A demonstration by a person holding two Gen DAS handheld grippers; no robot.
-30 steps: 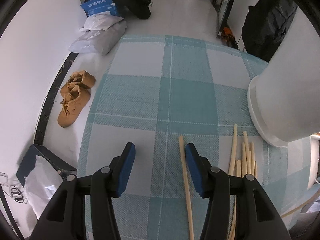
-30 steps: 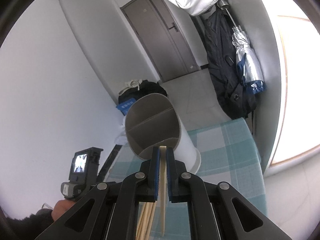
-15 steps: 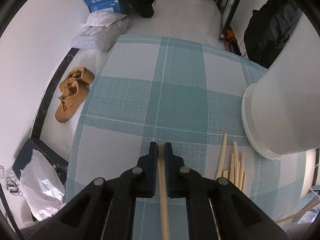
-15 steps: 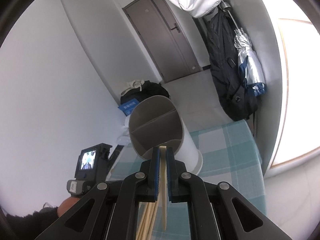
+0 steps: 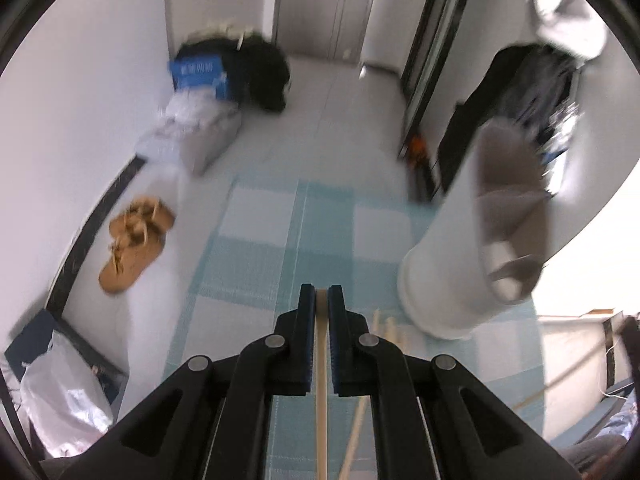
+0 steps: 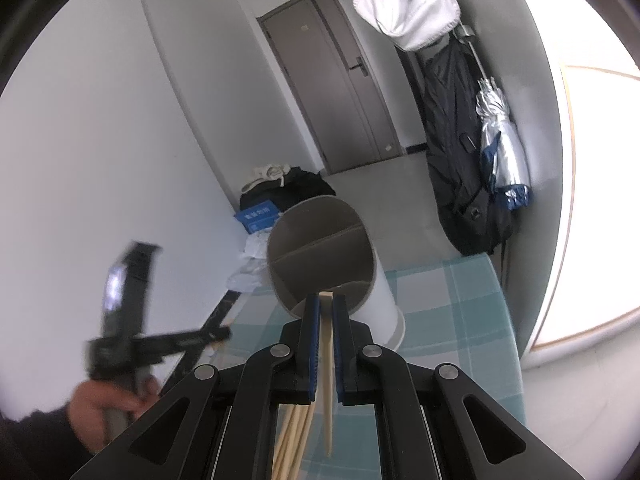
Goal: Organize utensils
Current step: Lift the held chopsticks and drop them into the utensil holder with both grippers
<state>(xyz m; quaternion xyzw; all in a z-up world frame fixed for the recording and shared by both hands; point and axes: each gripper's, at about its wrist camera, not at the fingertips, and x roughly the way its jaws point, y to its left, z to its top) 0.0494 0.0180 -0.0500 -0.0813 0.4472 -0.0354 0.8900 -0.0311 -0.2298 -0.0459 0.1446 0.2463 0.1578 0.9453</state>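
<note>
Left claw [image 5: 321,294] clamped on chopstick [image 5: 321,420]

My holder [image 5: 448,272] is standing on the tablecloth [image 5: 256,248], loose chopsticks [image 5: 390,326] lying just before it; shoes [image 5: 134,240] are sitting on the floor, left.

In the left wrist view, bare checked tablecloth [image 5: 280,248] lies open from 10 to 12 o'clock. The white utensil holder [image 5: 448,272] blocks 2 o'clock; loose chopsticks [image 5: 390,330] lie at its foot.
</note>
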